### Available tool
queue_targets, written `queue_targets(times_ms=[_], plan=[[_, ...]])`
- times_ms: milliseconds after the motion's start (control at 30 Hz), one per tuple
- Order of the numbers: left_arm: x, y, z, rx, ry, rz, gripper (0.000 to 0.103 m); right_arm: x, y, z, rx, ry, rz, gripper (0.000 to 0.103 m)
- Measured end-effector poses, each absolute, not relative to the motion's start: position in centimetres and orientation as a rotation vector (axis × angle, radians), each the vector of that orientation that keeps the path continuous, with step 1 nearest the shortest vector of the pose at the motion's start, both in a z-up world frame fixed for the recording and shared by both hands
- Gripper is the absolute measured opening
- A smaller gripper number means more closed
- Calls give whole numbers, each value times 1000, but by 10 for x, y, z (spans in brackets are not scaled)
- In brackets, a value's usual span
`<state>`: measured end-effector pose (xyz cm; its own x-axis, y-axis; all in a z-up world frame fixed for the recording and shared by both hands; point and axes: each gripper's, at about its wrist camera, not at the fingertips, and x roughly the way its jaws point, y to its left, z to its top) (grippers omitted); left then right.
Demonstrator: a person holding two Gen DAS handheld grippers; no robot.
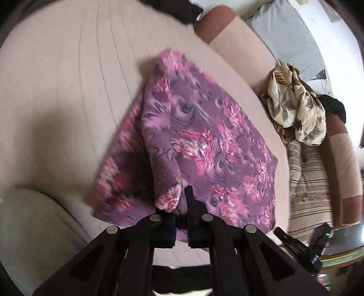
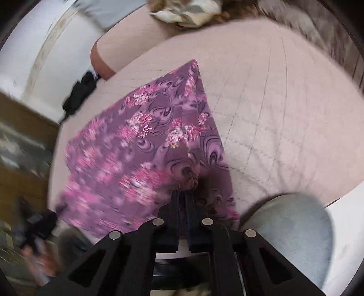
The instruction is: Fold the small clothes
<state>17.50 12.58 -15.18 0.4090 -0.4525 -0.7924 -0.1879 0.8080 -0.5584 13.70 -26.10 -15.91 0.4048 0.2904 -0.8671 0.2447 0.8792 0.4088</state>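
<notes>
I've got my left gripper (image 1: 183,200) clamped tight on a bunched corner of the purple floral cloth (image 1: 200,136), the fabric puckering up right at the black tips at six o'clock in the left wrist view. From there the cloth fans away toward twelve o'clock, one edge rolled over into a ridge along its eleven o'clock side, the rest lying spread on the pale pink quilted bedspread (image 1: 68,91). Over at three o'clock a crumpled cream leaf-print garment (image 1: 295,109) sits heaped well apart from my cloth, with a striped fabric (image 1: 309,177) just below it at four o'clock. A dark garment (image 1: 188,11) lies at the bedspread's far edge at twelve o'clock. My right gripper (image 2: 182,193) is pinched closed on another gathered bit of the same cloth (image 2: 141,141), the fingers nearly touching with the fabric squeezed between them at six o'clock in the right wrist view. The cloth rises to a peak at twelve o'clock and drapes off toward eight o'clock, that side smeared by blur. A light blue denim knee (image 2: 291,232) sits at four o'clock, just beside the cloth's lower edge. My other hand (image 2: 43,259) shows blurred at eight o'clock.
</notes>
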Motion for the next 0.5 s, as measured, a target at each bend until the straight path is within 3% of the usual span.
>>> queue_targets(times_ms=[100, 167, 200, 233, 267, 300, 333, 433, 500], plan=[[174, 120, -162, -576, 1195, -145, 10, 137, -260, -176, 505, 1226, 14, 3], [171, 108, -166, -481, 1219, -87, 26, 131, -272, -190, 591, 1253, 6, 5], [167, 105, -164, -445, 1229, -59, 38, 127, -279, -191, 658, 1233, 18, 5], [159, 106, -159, -432, 1221, -59, 43, 124, -284, -187, 692, 1203, 26, 5], [153, 106, -152, -432, 1201, -68, 44, 121, -288, -182, 707, 1179, 26, 20], [147, 107, -143, -435, 1176, -78, 48, 118, -293, -178, 714, 1158, 22, 47], [141, 108, -134, -433, 1148, -76, 53, 117, -297, -173, 720, 1135, 25, 57], [144, 117, -113, -404, 1065, -42, 63, 120, -303, -169, 717, 1109, 47, 61], [154, 121, -111, -385, 1035, -15, 64, 126, -309, -170, 734, 1094, 36, 61]])
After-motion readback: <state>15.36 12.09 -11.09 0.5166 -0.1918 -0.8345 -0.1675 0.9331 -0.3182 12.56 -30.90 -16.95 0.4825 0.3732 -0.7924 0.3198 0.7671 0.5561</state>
